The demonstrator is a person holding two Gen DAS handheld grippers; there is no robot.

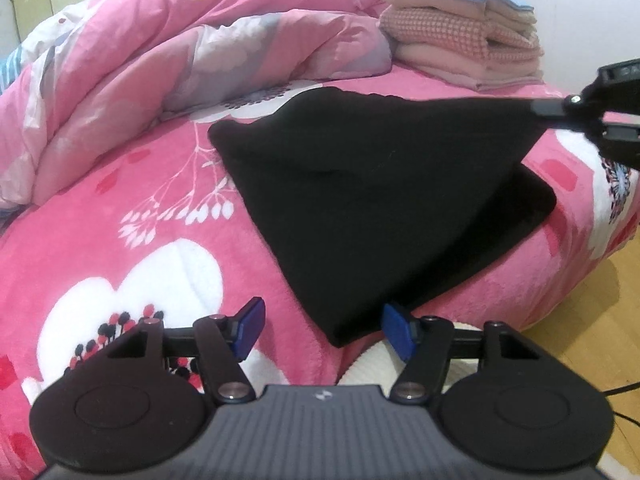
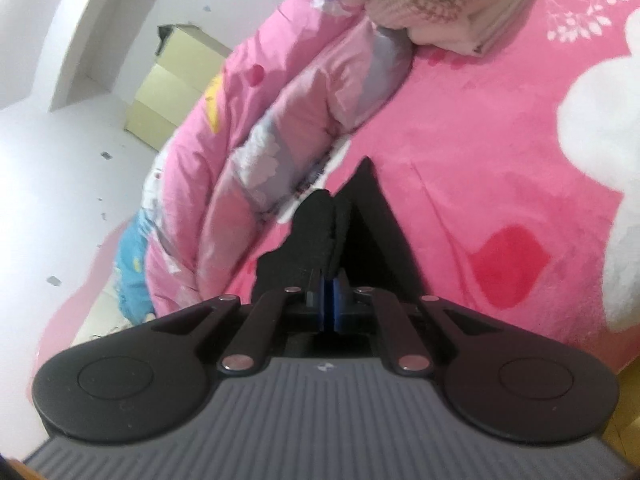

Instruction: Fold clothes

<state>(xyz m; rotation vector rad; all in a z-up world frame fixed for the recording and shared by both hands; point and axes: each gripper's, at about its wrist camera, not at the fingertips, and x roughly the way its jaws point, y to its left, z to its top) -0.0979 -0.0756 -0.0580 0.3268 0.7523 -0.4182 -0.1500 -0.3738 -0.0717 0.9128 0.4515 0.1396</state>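
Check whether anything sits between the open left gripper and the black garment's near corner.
Nothing visible does. The left gripper is open, and only bare pink blanket lies before the black garment. The right gripper is shut on its far corner.

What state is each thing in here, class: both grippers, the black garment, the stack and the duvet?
Left gripper: open, empty, at the garment's near corner.
Right gripper: shut on the black garment.
Black garment: partly folded, one corner lifted off the bed.
Stack: folded, piled on the bed.
Duvet: bunched up.
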